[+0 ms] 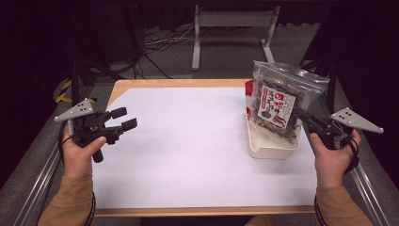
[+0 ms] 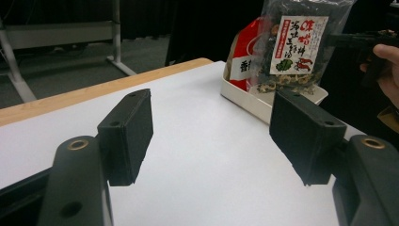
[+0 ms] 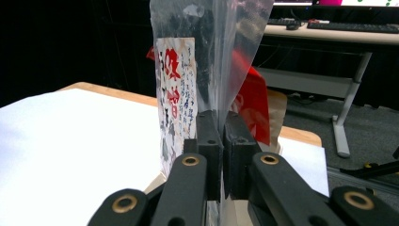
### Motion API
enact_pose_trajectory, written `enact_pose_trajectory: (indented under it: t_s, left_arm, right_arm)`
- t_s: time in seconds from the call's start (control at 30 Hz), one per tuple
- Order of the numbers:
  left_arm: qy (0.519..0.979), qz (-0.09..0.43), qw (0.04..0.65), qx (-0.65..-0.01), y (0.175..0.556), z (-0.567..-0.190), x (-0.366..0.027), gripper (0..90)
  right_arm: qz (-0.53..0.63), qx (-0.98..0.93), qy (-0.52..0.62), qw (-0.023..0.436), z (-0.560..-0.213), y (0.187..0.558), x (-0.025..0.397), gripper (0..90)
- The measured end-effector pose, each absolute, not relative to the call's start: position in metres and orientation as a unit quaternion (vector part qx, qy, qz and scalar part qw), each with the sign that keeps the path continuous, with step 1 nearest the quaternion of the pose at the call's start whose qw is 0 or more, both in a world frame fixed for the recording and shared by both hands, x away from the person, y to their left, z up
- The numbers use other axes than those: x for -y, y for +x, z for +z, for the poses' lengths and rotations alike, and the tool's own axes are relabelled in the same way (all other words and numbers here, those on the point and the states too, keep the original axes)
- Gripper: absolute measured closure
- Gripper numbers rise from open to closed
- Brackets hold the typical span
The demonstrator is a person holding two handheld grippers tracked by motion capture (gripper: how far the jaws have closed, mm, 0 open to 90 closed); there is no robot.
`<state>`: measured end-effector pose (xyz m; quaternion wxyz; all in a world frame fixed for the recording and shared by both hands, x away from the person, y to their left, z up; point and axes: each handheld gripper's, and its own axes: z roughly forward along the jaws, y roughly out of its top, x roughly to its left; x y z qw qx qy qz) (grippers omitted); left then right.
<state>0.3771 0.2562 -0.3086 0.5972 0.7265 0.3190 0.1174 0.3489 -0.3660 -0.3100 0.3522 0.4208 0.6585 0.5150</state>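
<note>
Landmark is the white tray [image 1: 273,149], sitting near the right edge of the white sheet [image 1: 188,150] on the wooden table [image 1: 141,84]. Right gripper [image 1: 305,118] is clenched on the side edge of a clear snack bag [image 1: 277,101], jaws pressed together on the plastic in the right gripper view [image 3: 221,61]. The bag stands upright, its bottom in the tray, top rising well above the tray rim. Behind it in the tray, toward the far table edge, a red packet [image 1: 249,92] leans, partly hidden.

Left gripper [image 1: 123,118] is well apart from the tray, over the sheet's left margin, jaws spread wide with nothing between them; in the left gripper view [image 2: 211,136] the gap frames bare sheet. All the sheet between that gripper and the tray is open, also the strip from tray to near edge. The tray's right side is tight against the sheet edge, with the person's right hand [image 1: 331,160] just beside it.

Bag label: white panel with red border, large red and smaller dark East Asian characters, green and red pictures [image 2: 297,44]; too small to read surely. Red packet has a white patch with a dark character [image 2: 242,68], cut off
</note>
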Motion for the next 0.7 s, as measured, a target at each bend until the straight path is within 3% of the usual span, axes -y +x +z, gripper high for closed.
enact_pose_trajectory:
  t_s: [0.7]
  left_arm:
    - [0.727,0.118,0.598,-0.317,0.376,-0.307,-0.256,31.4]
  right_arm:
    - [0.503,-0.682,0.421,0.322,-0.340,0.344,0.365,85.1]
